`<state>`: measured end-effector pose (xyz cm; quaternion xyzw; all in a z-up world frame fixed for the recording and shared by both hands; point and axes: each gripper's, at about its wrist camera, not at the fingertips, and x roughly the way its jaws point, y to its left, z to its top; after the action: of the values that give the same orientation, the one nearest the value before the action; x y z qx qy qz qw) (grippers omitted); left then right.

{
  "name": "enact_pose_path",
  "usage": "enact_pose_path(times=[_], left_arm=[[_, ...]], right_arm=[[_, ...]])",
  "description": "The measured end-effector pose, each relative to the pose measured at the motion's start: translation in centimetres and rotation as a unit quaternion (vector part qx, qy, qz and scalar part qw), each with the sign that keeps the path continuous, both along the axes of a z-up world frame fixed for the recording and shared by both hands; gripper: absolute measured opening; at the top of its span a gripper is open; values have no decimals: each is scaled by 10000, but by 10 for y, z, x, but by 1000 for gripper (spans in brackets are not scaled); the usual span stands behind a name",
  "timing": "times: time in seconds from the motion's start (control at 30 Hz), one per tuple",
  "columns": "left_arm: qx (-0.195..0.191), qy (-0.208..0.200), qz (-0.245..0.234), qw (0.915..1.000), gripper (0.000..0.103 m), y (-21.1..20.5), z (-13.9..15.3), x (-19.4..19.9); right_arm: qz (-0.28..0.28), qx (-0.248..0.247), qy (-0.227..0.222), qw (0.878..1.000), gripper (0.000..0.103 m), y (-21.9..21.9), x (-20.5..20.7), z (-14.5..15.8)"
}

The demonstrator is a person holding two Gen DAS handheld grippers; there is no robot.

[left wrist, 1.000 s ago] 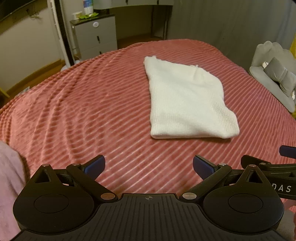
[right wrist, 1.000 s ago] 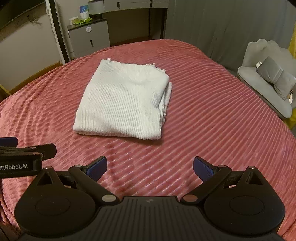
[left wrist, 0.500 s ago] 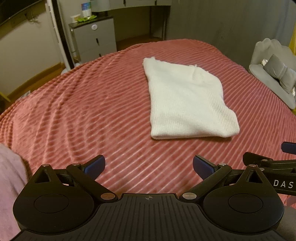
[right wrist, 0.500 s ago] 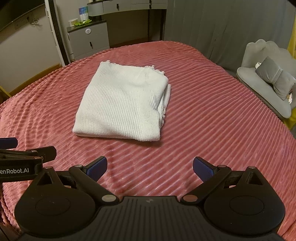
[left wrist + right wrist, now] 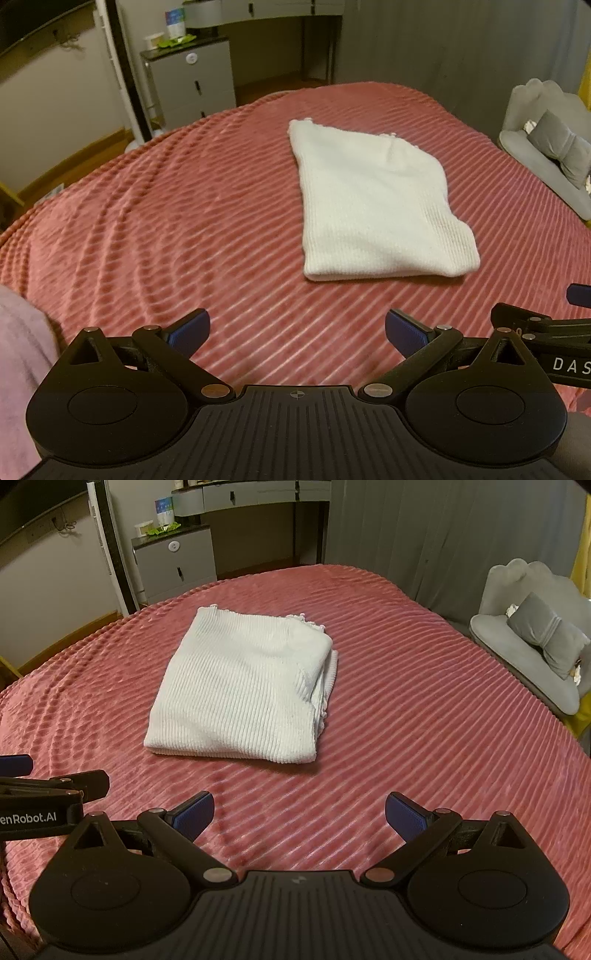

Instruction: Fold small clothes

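Note:
A white ribbed knit garment (image 5: 373,206) lies folded into a flat rectangle on the pink ribbed bedspread (image 5: 166,221). It also shows in the right wrist view (image 5: 243,694), with layered edges on its right side. My left gripper (image 5: 297,328) is open and empty, held above the bedspread short of the garment's near edge. My right gripper (image 5: 299,810) is open and empty, also short of the garment. Each gripper shows at the edge of the other's view: the right gripper (image 5: 554,325) and the left gripper (image 5: 44,786).
A pink cloth (image 5: 18,369) lies at the near left. A grey cabinet (image 5: 192,81) and a desk (image 5: 258,494) stand beyond the bed. A grey chair with a cushion (image 5: 532,650) stands to the right, near a grey curtain (image 5: 424,535).
Both grippers have drawn back and risen slightly, so the garment sits a little farther off. The garment has not moved. Both stay open.

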<state>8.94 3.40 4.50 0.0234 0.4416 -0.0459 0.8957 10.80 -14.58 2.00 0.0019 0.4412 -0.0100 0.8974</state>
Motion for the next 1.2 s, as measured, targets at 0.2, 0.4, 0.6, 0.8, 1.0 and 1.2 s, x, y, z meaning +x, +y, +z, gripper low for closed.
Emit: enact_pose_path(times=[0.2, 0.4, 0.6, 0.8, 1.0, 1.2], left_arm=[[-47, 11, -24, 10000, 103, 0, 0, -1], [-52, -7, -22, 10000, 103, 0, 0, -2], [21, -28, 12, 10000, 103, 0, 0, -2], [-3, -6, 9, 10000, 103, 0, -1, -1], [-34, 0, 0, 10000, 103, 0, -2, -1], [-36, -19, -24, 10000, 103, -1, -2, -2]], right_arm=[[-6, 14, -17, 10000, 99, 0, -1, 1], [-5, -7, -33, 10000, 99, 0, -1, 1], [-8, -8, -56, 10000, 99, 1, -2, 2], [-8, -5, -47, 10000, 99, 2, -3, 2], [-36, 21, -43, 10000, 99, 0, -3, 1], [-44, 48, -68, 10000, 99, 0, -3, 1]])
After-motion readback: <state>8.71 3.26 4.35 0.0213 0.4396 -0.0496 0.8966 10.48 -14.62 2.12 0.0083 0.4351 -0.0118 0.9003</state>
